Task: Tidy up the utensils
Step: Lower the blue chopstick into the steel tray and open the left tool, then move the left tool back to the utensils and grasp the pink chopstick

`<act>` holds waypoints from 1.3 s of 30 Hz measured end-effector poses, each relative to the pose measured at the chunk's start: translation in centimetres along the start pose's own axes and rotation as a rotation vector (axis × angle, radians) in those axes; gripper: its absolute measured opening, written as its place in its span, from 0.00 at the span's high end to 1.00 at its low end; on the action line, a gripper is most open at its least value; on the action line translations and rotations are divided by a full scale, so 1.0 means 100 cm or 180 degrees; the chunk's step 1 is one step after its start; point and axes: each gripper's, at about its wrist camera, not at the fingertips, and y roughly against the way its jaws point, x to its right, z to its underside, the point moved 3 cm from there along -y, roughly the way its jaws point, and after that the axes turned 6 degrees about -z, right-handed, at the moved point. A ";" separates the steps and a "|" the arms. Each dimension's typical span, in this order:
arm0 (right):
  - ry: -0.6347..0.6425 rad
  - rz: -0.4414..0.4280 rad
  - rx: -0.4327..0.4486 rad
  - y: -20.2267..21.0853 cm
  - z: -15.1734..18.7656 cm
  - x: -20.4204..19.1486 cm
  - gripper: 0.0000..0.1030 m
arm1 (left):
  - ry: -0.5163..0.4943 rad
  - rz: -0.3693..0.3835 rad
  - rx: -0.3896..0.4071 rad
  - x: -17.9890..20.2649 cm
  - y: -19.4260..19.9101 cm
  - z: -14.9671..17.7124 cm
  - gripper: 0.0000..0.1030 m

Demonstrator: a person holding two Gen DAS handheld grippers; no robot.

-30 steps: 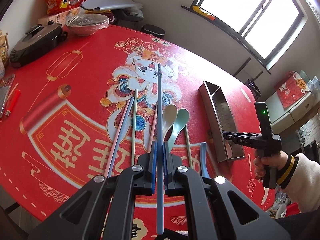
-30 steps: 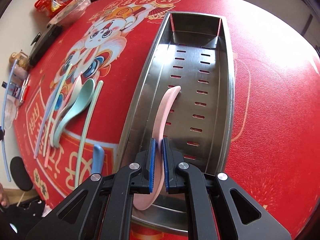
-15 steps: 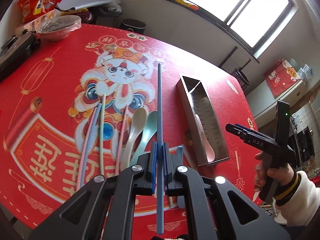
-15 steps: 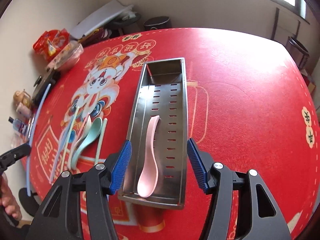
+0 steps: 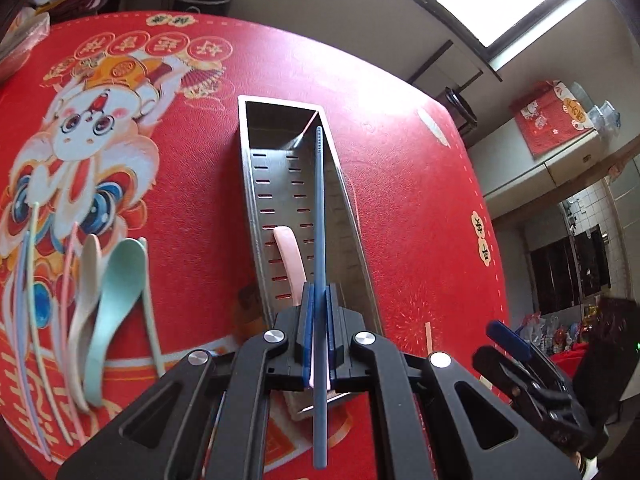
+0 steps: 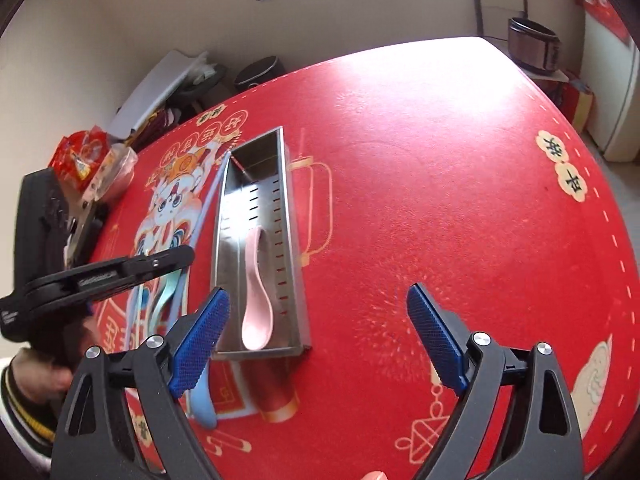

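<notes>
My left gripper (image 5: pixel 318 320) is shut on a blue chopstick (image 5: pixel 319 216), held lengthwise over the steel utensil tray (image 5: pixel 248 184). A pink spoon (image 5: pixel 289 260) lies in the tray, also in the right wrist view (image 6: pixel 256 300). My right gripper (image 6: pixel 316 332) is open and empty, raised at the tray's near end (image 6: pixel 296 280). The left gripper (image 6: pixel 120 270) and its chopstick (image 6: pixel 210 200) show at the tray's left side there. On the cloth left of the tray lie a mint spoon (image 5: pixel 112 304), a beige spoon (image 5: pixel 82 312) and several pastel chopsticks (image 5: pixel 24 320).
A blue spoon (image 6: pixel 202 396) lies on the red cloth below the tray's near left corner. A snack bag (image 6: pixel 80 156) and a covered bowl (image 6: pixel 116 172) sit at the table's far left edge. The right gripper (image 5: pixel 516 356) shows at the lower right of the left wrist view.
My left gripper carried the blue chopstick right, from over the loose utensils to over the tray. My right gripper let go of the pink spoon, opened wide and pulled back.
</notes>
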 end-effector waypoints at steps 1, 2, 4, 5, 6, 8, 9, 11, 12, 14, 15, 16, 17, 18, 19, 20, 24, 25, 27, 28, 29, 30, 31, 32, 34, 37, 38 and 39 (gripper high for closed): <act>-0.0041 0.0010 0.0017 0.004 0.001 0.006 0.15 | 0.0044 -0.0032 -0.0079 0.002 -0.011 -0.002 0.95; -0.0081 0.0021 0.0034 0.008 0.002 0.012 0.15 | 0.0086 -0.0064 -0.0152 0.004 -0.021 -0.004 0.95; -0.0168 0.0042 0.0073 0.016 0.005 0.024 0.15 | 0.0145 -0.0132 -0.0277 0.006 -0.037 -0.006 0.95; -0.0208 0.0043 0.0092 0.019 0.006 0.029 0.15 | 0.0157 -0.0160 -0.0319 0.008 -0.043 -0.007 0.95; -0.0249 0.0041 0.0109 0.022 0.007 0.033 0.15 | 0.0150 -0.0189 -0.0350 0.009 -0.049 -0.009 0.95; -0.0321 0.0038 0.0134 0.028 0.010 0.042 0.15 | 0.0130 -0.0250 -0.0384 0.012 -0.058 -0.013 0.95; -0.0350 0.0034 0.0143 0.029 0.012 0.046 0.15 | 0.0119 -0.0254 -0.0403 0.014 -0.062 -0.015 0.95; -0.0397 0.0041 0.0151 0.032 0.015 0.052 0.15 | 0.0101 -0.0250 -0.0442 0.018 -0.069 -0.018 0.95; -0.0416 0.0043 0.0156 0.033 0.016 0.055 0.15 | 0.0096 -0.0253 -0.0458 0.018 -0.072 -0.019 0.94; -0.0447 0.0051 0.0171 0.038 0.020 0.060 0.15 | 0.0090 -0.0253 -0.0487 0.019 -0.079 -0.023 0.94; -0.0459 0.0052 0.0176 0.039 0.021 0.061 0.15 | 0.0088 -0.0230 -0.0504 0.020 -0.081 -0.024 0.94; -0.0470 0.0050 0.0181 0.041 0.021 0.062 0.15 | 0.0080 -0.0201 -0.0519 0.022 -0.083 -0.024 0.94; -0.0478 0.0053 0.0186 0.042 0.022 0.063 0.15 | 0.0064 -0.0179 -0.0527 0.023 -0.085 -0.024 0.94; -0.0484 0.0059 0.0192 0.044 0.023 0.065 0.15 | 0.0042 -0.0161 -0.0529 0.024 -0.084 -0.024 0.94; -0.0488 0.0064 0.0197 0.046 0.023 0.066 0.15 | 0.0014 -0.0142 -0.0524 0.025 -0.084 -0.024 0.94; -0.0491 0.0067 0.0203 0.047 0.023 0.066 0.15 | -0.0012 -0.0121 -0.0516 0.027 -0.083 -0.024 0.94; -0.0505 0.0060 0.0236 0.050 0.020 0.066 0.15 | -0.0073 -0.0096 -0.0474 0.027 -0.072 -0.024 0.94; -0.0499 0.0056 0.0252 0.050 0.018 0.063 0.15 | -0.0089 -0.0087 -0.0452 0.026 -0.067 -0.024 0.94; -0.0478 0.0043 0.0287 0.051 0.016 0.057 0.15 | -0.0156 -0.0075 -0.0388 0.022 -0.053 -0.023 0.93; -0.0455 0.0035 0.0312 0.051 0.015 0.052 0.15 | -0.0203 -0.0058 -0.0339 0.020 -0.045 -0.023 0.93; -0.0424 0.0035 0.0342 0.051 0.014 0.047 0.15 | -0.0252 -0.0042 -0.0287 0.016 -0.035 -0.023 0.92; -0.0385 0.0035 0.0373 0.051 0.013 0.041 0.15 | -0.0298 -0.0028 -0.0219 0.011 -0.024 -0.022 0.89; -0.0342 0.0027 0.0405 0.050 0.012 0.034 0.15 | -0.0328 -0.0021 -0.0133 0.004 -0.011 -0.021 0.85; -0.0303 0.0009 0.0436 0.048 0.012 0.028 0.15 | -0.0344 -0.0019 -0.0034 -0.003 0.002 -0.021 0.82; -0.0243 -0.0049 0.0460 0.043 0.012 0.014 0.14 | -0.0348 -0.0032 0.0166 -0.026 0.030 -0.018 0.76; -0.0152 -0.0153 0.0437 0.032 0.013 -0.008 0.14 | -0.0327 -0.0174 0.0363 -0.070 0.067 -0.010 0.76; -0.0119 -0.0167 0.0421 0.027 0.014 -0.015 0.14 | -0.0312 -0.0255 0.0405 -0.085 0.077 -0.006 0.76; -0.0098 -0.0172 0.0399 0.023 0.015 -0.022 0.14 | -0.0287 -0.0334 0.0441 -0.101 0.086 -0.002 0.75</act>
